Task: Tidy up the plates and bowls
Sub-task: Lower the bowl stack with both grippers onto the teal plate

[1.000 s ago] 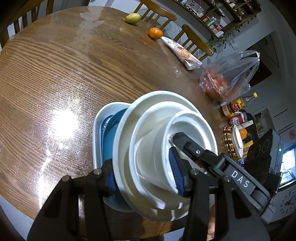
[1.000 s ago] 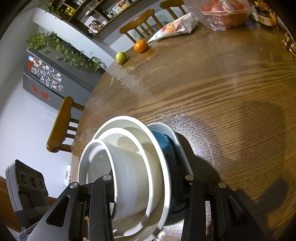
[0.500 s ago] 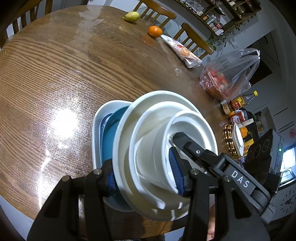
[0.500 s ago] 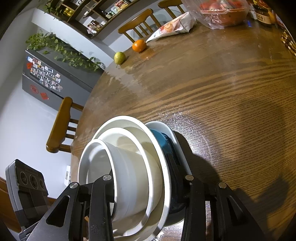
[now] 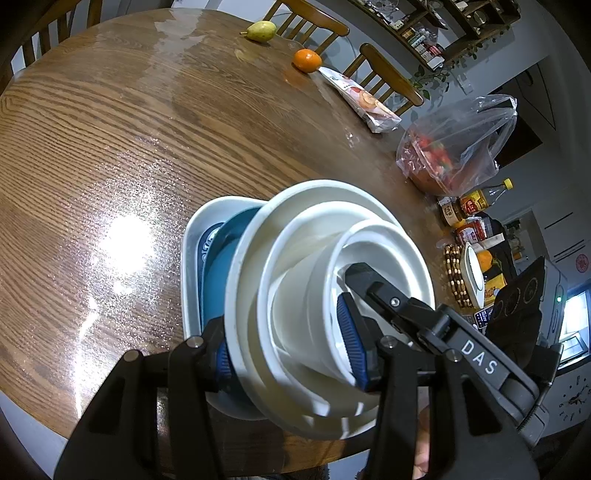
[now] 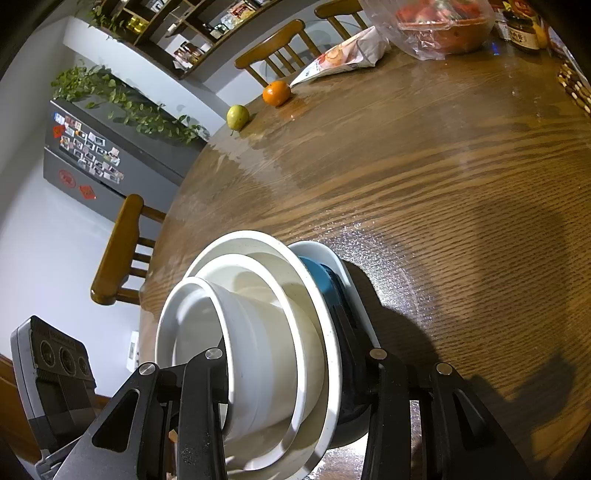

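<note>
Over the worktop, both the left claw and right claw stay clenched on the stack, which has barely shifted.

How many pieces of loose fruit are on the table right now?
2. A green pear sits at the far edge of the wooden table, and an orange lies beside it, next to a snack packet. More fruit may be inside the plastic bag.
</note>
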Motion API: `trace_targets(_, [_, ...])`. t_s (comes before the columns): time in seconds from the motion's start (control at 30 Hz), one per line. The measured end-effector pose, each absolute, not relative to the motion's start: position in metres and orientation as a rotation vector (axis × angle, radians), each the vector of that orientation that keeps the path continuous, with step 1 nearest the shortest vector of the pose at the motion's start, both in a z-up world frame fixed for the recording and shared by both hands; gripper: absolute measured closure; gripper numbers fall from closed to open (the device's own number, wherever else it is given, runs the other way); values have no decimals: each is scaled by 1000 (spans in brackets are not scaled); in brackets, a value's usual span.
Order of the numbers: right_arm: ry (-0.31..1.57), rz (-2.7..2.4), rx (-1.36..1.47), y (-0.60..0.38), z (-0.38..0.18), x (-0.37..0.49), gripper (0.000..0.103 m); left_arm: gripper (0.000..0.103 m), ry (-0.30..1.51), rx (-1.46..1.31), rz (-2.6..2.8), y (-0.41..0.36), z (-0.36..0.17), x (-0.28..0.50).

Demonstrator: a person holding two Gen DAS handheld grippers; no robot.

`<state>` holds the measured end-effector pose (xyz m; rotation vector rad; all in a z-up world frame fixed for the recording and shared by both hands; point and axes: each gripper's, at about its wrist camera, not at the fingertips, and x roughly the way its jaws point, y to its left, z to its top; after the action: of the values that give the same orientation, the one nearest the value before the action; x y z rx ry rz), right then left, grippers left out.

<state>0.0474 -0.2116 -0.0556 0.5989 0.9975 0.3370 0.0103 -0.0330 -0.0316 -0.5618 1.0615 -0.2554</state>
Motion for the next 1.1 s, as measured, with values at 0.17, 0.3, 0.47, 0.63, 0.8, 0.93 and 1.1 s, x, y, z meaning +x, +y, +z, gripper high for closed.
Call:
trace_targets(0.17, [997, 337, 600, -212, -56, 48, 62, 56, 1062, -562, -255, -33, -32, 10])
trace_targets(0.3, [998, 335, 598, -215, -56, 48, 62, 56, 1067, -563, -256, -34, -33, 9])
trace_targets(0.47, [1002, 334, 599, -217, -58, 49, 62, 56, 1073, -566, -255, -34, -35, 10])
trace_targets(0.63, [998, 332, 593, -216, -59, 48, 62, 56, 1072, -569, -257, -33, -36, 10])
trace_targets(0.8, [994, 330, 588, -215, -59, 47, 62, 56, 1076, -574, -261, -31, -37, 10])
trace_targets(0.93, [991, 327, 582, -214, -59, 47, 62, 56, 1078, -578, -266, -29, -38, 10])
trace_targets(1.1, [990, 330, 580, -214, -59, 47, 62, 55, 1081, -578, -270, -28, -39, 12])
